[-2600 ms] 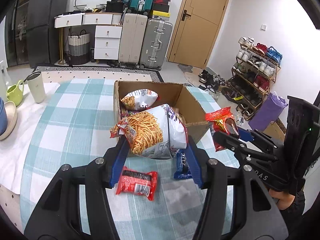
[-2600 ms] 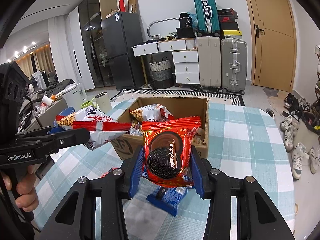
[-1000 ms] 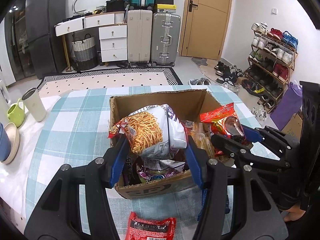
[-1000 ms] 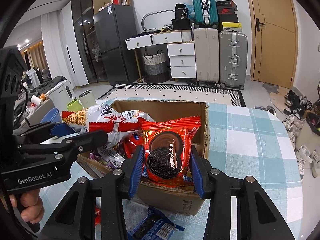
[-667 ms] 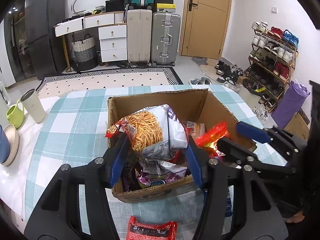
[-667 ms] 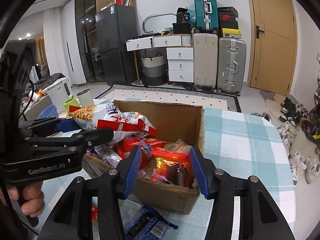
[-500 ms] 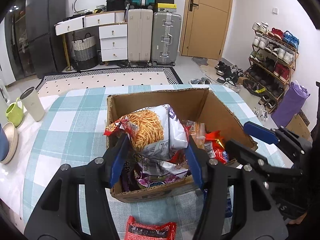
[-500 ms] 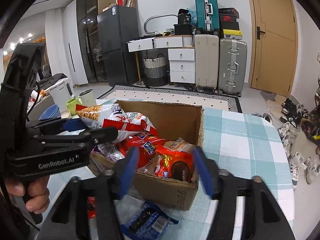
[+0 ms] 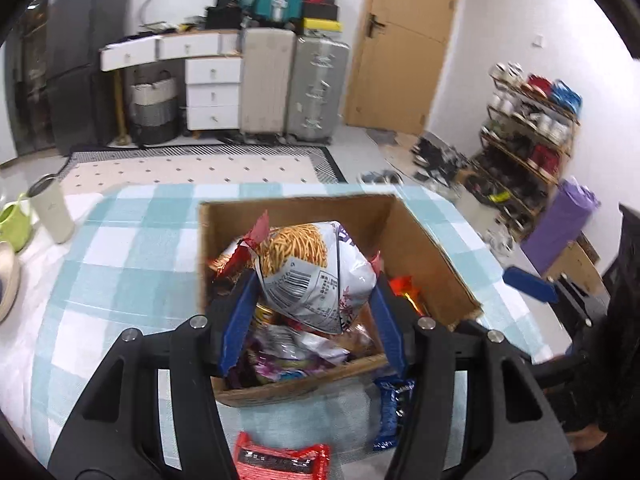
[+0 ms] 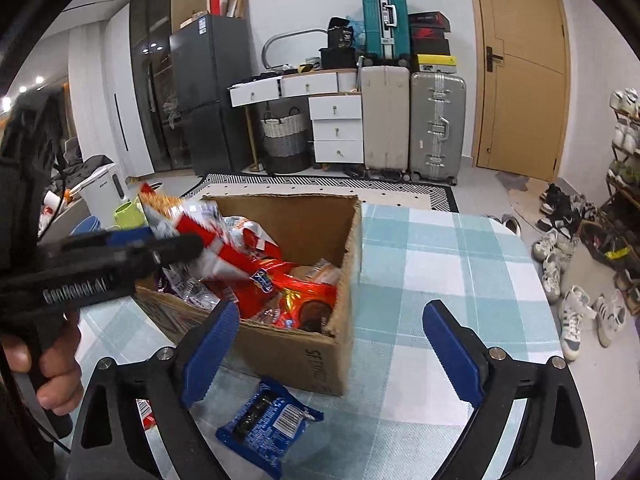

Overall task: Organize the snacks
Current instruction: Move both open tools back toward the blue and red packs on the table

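Left wrist view looks down into an open cardboard box (image 9: 420, 240) standing on a table with a blue-and-white checked cloth (image 9: 132, 248). The left gripper (image 9: 310, 320) has its blue-padded jaws clamped on a white chip bag (image 9: 316, 276) printed with golden fries, held tilted above the packets piled in the box. A red packet (image 9: 404, 286) lies inside the box near its right wall. On the cloth in front of the box, a red packet with black print (image 9: 280, 460) lies at the bottom edge of the view, and a blue cookie packet (image 9: 394, 408) lies just beside the box's near right corner. A white cup (image 9: 52, 212) and a green mug (image 9: 14, 222) stand well off to the left.

From the right wrist view, the right gripper (image 10: 328, 344) hangs with its jaws wide apart and nothing between them, just in front of the box (image 10: 304, 356). Red snack packets (image 10: 296, 296) sit heaped against the box's near right side. The blue cookie packet (image 10: 268, 424) lies on the cloth below, between the two blue pads. At left, a hand (image 10: 44, 360) grips the other gripper's handle, with the chip bag (image 10: 184, 220) blurred above the box's left half.
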Demonstrator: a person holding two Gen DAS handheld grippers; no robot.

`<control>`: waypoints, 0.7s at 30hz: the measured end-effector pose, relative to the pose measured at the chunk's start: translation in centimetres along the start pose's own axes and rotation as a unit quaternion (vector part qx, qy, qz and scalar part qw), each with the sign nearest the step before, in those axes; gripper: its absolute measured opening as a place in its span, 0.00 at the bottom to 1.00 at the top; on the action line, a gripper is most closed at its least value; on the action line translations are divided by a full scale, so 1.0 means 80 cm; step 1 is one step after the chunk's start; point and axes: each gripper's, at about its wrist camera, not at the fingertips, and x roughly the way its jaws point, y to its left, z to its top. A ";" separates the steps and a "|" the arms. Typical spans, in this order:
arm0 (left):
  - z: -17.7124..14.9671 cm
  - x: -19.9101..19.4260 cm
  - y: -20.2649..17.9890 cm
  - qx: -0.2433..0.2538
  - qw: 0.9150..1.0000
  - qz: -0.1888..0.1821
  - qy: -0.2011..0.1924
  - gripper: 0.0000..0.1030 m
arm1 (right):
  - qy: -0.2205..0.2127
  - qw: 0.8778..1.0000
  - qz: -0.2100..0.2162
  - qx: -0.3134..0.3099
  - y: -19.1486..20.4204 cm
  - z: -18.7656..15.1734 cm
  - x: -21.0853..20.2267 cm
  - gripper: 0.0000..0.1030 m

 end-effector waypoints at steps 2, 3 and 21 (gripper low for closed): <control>-0.005 0.014 -0.006 0.013 1.000 0.010 0.022 0.52 | 0.001 1.000 0.002 0.004 -0.002 -0.002 0.000 0.92; -0.008 0.021 -0.008 0.016 0.999 0.020 0.032 0.52 | 0.002 1.000 0.002 0.005 -0.004 -0.003 0.000 0.92; -0.065 -0.042 0.035 -0.010 0.998 0.046 0.046 0.99 | 0.059 0.997 0.005 0.039 0.001 -0.052 -0.011 0.99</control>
